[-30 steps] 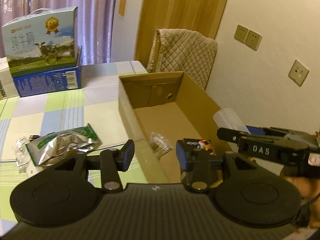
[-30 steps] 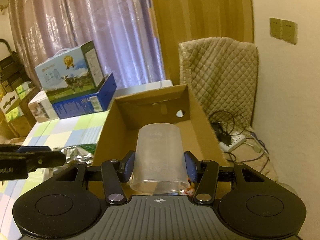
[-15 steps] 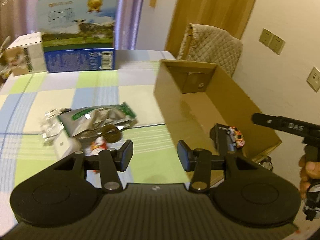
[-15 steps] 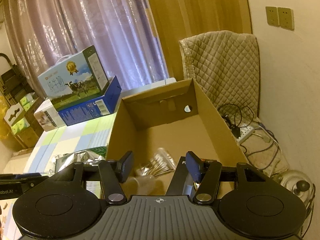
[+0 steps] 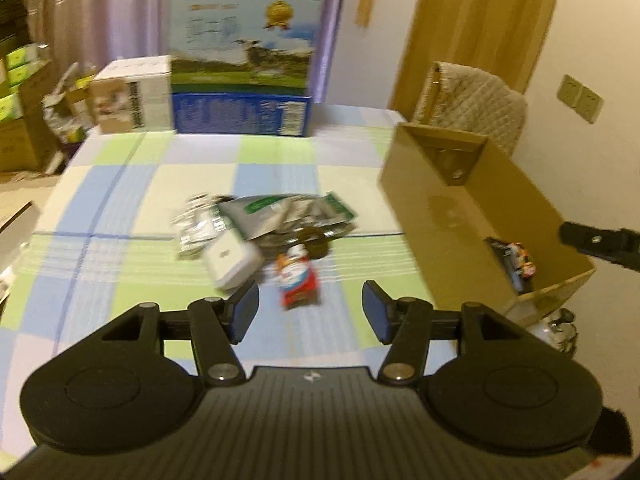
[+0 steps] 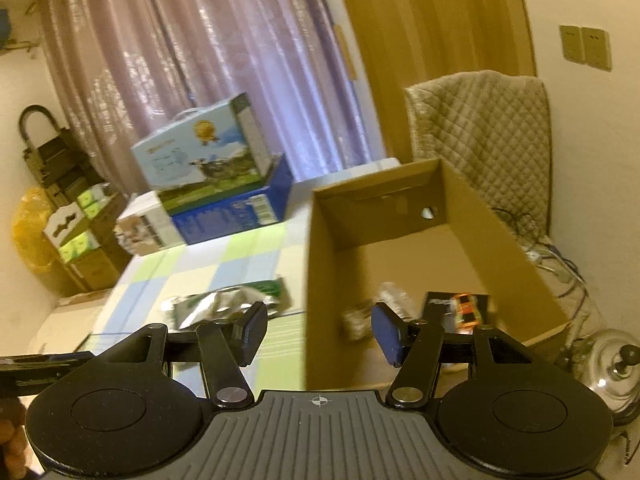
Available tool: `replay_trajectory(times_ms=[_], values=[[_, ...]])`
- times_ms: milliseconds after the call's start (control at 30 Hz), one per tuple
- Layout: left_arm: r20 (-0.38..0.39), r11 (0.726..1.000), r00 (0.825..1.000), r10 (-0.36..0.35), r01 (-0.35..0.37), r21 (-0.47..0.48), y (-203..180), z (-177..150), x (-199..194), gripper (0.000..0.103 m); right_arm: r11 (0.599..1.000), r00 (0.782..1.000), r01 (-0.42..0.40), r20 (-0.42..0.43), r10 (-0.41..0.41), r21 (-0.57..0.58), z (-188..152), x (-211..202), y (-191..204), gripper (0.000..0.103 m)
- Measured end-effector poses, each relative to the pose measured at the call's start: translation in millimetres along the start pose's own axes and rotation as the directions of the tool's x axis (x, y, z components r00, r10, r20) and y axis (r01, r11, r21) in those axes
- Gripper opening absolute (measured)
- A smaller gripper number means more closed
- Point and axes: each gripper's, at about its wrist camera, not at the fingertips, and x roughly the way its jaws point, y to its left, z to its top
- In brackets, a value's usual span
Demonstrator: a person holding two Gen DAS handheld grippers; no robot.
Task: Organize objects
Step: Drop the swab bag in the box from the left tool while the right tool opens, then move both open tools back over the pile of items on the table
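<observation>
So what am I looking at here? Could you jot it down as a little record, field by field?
Setting: table with checked cloth
Left gripper: open, empty, above the cloth
Right gripper: open, empty, by the box
Cardboard box: open-topped, holds a toy car pack and a clear packet
Left on the cloth: foil pouch, white case, red carton

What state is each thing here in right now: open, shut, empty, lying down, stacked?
Left gripper: open, holding nothing.
Right gripper: open, holding nothing.
Cardboard box: open-topped, partly filled.
Toy car pack: lying inside the box.
Foil pouch: lying flat on the table.
White case: shut, on the table.
Red packet: lying on the table.
Milk carton: shut, stacked on a blue box.
</observation>
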Motion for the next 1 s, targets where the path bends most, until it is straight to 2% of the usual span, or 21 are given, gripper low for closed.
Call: replay_trajectory(times_ms=[200,400,633,700,767,1000], values=[[0.002,0.997,0.999,0.052,-0.052,-0.051,37,-15,-17,0.055,0.999,0.999,-0.043,-0.006,0.043,-0.029,-19,-5,36,0.055],[0.003,0.994,0.997,0.081,-0.081,-0.08,62,-21,-28,0.056,0.995,0.995,-0.084,-0.056,0.081,-0.06,-44,1,63,0.055],[0.022,0.993,0.996,0.085,-0.084,-0.078,74,-19,-38,0.06,0.991,0.993,-0.097,-0.08,0.089,-0.098,-57,2,84,0.055],[0.029,0.994,0.996,0.083,-0.08,-0.073,75,-18,-42,0.064,0.989,0.993,-0.094,-0.079,0.086,-0.112,-58,0,90,0.055],[0.036,0.995,0.996,0.079,-0.076,-0.065,77,-19,-46,0.073,0.987,0.993,-0.094,-0.08,0.084,-0.127,-58,-2,95,0.055],[0.047,0.997,0.997,0.065,-0.063,-0.045,79,-17,-52,0.074,0.979,0.993,-0.102,-0.085,0.088,-0.175,-61,-2,116,0.055]])
